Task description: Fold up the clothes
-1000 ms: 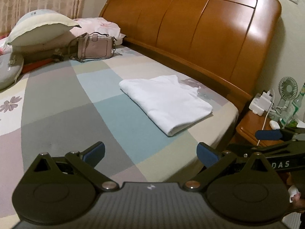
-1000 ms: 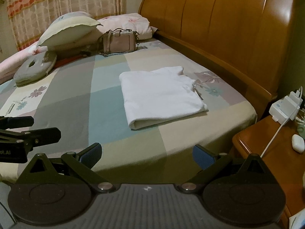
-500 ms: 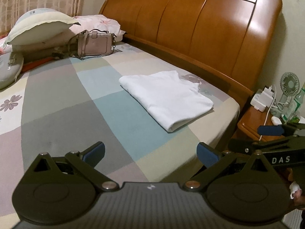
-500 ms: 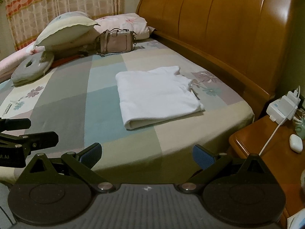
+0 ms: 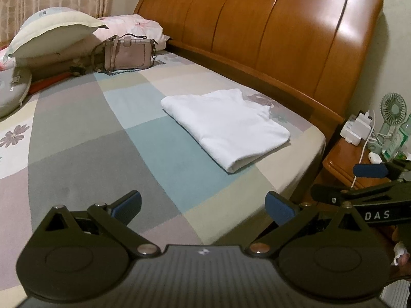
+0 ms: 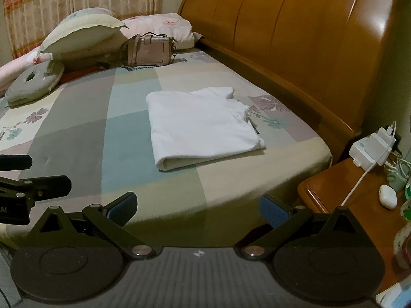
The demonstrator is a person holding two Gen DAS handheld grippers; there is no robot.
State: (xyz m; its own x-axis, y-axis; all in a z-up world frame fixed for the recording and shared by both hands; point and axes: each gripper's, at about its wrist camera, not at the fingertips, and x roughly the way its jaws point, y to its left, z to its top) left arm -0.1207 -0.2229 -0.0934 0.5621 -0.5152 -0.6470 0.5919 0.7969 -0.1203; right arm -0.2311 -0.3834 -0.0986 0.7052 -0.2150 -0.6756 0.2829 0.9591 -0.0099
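At the far left of the bed (image 6: 77, 118), a grey ring cushion (image 6: 33, 83) and a cream pillow (image 6: 82, 32) are stacked out of the way near the curtain, with a pink handbag (image 6: 151, 51) standing just right of them against a floral pillow; this probably keeps the middle of the checked sheet bare for the folding.

Nearer, the left tool (image 5: 203, 206) hangs above the near edge of the mattress with its blue-padded jaws wide apart and nothing between them. The right tool (image 6: 199, 206) is held the same way just beside it, jaws spread and empty. Both sit well apart from the garment, which suggests the folding is done rather than in progress.

The white garment (image 6: 200, 125) lies on the right half of the bed, near the wooden headboard (image 6: 295, 33) but not touching it. It is folded into a neat, flat rectangle of several layers, the rolled fold edge facing the near side and a collar or hem bump at the far right corner. The surface looks smooth, with a small tag or cord showing on the right edge.

At the far right, a nightstand (image 6: 341, 192) carries a white charger block (image 6: 370, 148), cable and a small fan (image 5: 393, 107).
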